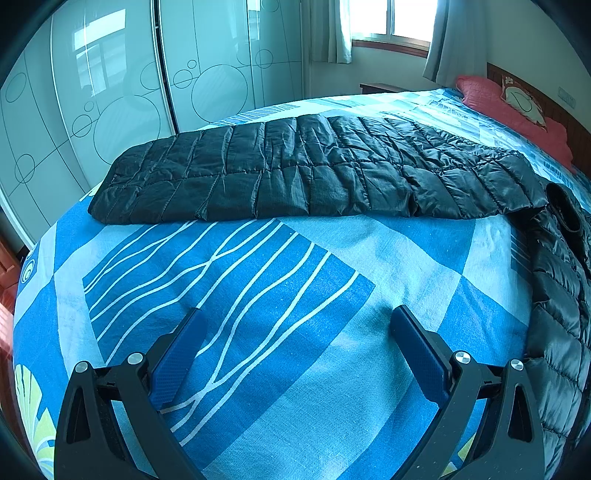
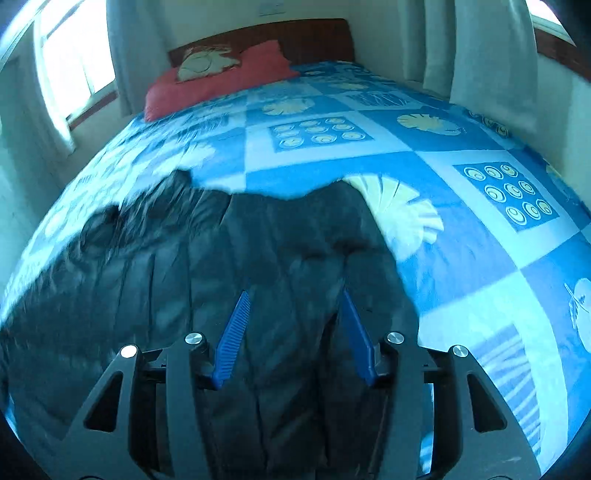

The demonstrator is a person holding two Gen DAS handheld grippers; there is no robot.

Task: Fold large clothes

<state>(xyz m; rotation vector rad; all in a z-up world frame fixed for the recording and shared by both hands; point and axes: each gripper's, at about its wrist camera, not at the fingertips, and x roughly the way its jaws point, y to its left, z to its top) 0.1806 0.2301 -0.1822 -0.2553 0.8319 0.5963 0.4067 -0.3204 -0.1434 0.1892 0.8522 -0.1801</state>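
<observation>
A black quilted down jacket (image 1: 314, 170) lies on the blue patterned bed sheet (image 1: 258, 295), folded into a long strip across the bed, with a sleeve part (image 1: 561, 295) trailing down the right side. My left gripper (image 1: 295, 321) is open and empty above bare sheet, in front of the jacket and apart from it. In the right wrist view the jacket (image 2: 184, 277) fills the lower left, blurred by motion. My right gripper (image 2: 293, 299) is open right above the jacket fabric, with nothing between its blue fingers (image 2: 236, 332).
A red pillow (image 2: 221, 81) lies at the headboard (image 2: 314, 37). Sliding wardrobe doors (image 1: 129, 92) stand beyond the bed's far side. Curtained windows (image 1: 391, 22) are behind. The sheet (image 2: 480, 221) stretches to the right of the jacket.
</observation>
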